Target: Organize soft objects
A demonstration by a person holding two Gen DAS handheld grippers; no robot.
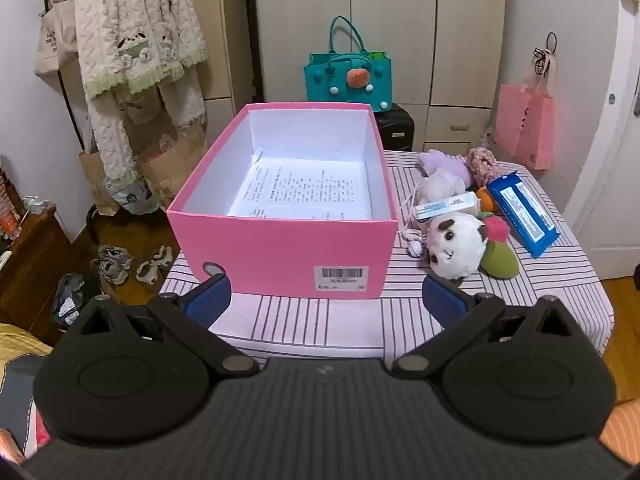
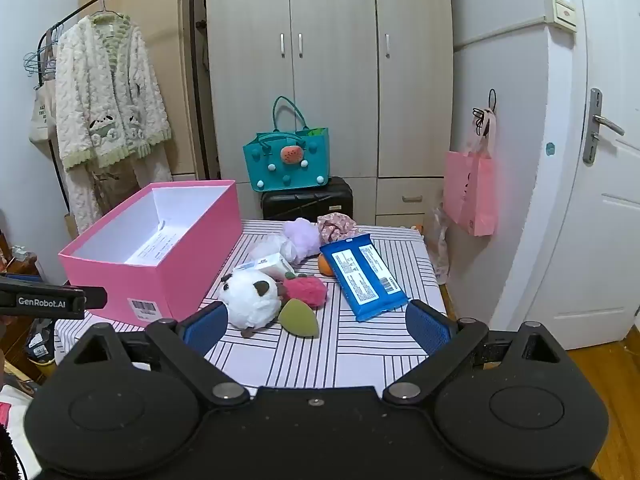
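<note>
In the left wrist view, my left tool [image 1: 327, 299] hung with its two blue pads wide apart and nothing between them. It pointed at the pink box [image 1: 280, 254], which sat open on the left of the striped bench [image 1: 320, 320]. The box held only a sheet of printed paper [image 1: 304, 192]. I thought the box should stay right there so the toys could drop in.

In the right wrist view, my right tool [image 2: 316, 326] was wide apart too, and held nothing. Just past it lay the white plush toy [image 2: 250, 298], round and fluffy with brown ears, touching a green soft piece [image 2: 298, 318] and a pink fluffy ball [image 2: 306, 291]. I judged I should squeeze the plush at its fat middle, gently. The blue wipes pack [image 2: 362, 276] lay on the right, and it looked flat, not a toy.
</note>
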